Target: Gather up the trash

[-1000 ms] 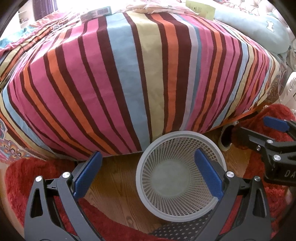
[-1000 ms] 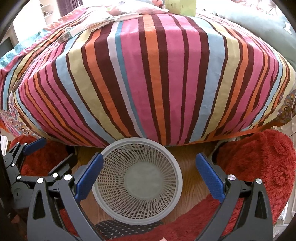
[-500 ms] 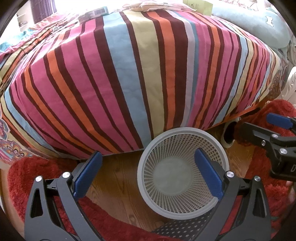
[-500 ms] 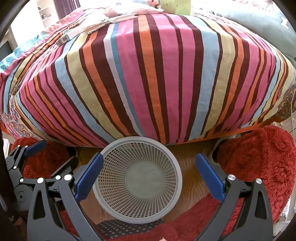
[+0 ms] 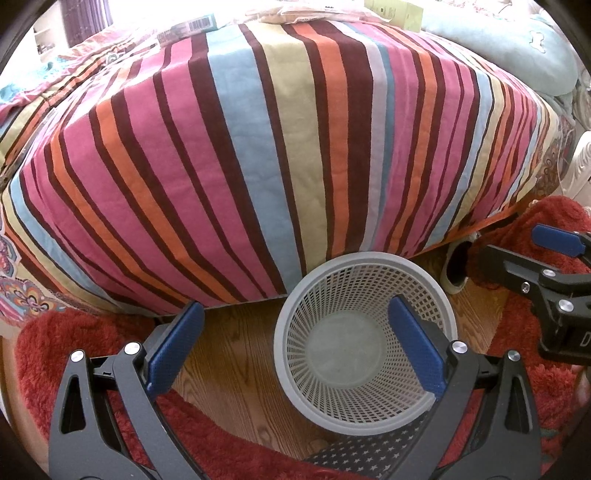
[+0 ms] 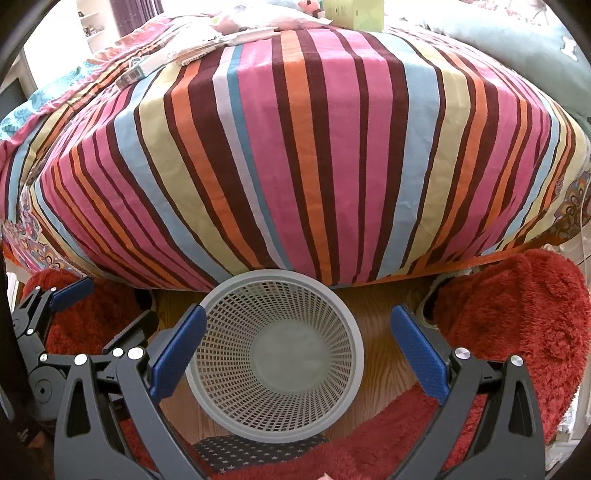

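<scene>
A grey mesh waste basket stands empty on the wood floor against the bed; it also shows in the right wrist view. On the far side of the striped bed cover lie wrappers and flat packets, a barcode packet and a pale green box. My left gripper is open and empty above the floor, left of the basket's centre. My right gripper is open and empty over the basket.
Red shaggy rugs lie on both sides of the wood floor. A slipper sits under the bed edge. A pale blue pillow lies at the bed's far right. A star-patterned cloth lies below the basket.
Both grippers have risen and tilted a little, so more of the bed top and its packets shows. Both stay open. The basket has not moved.
</scene>
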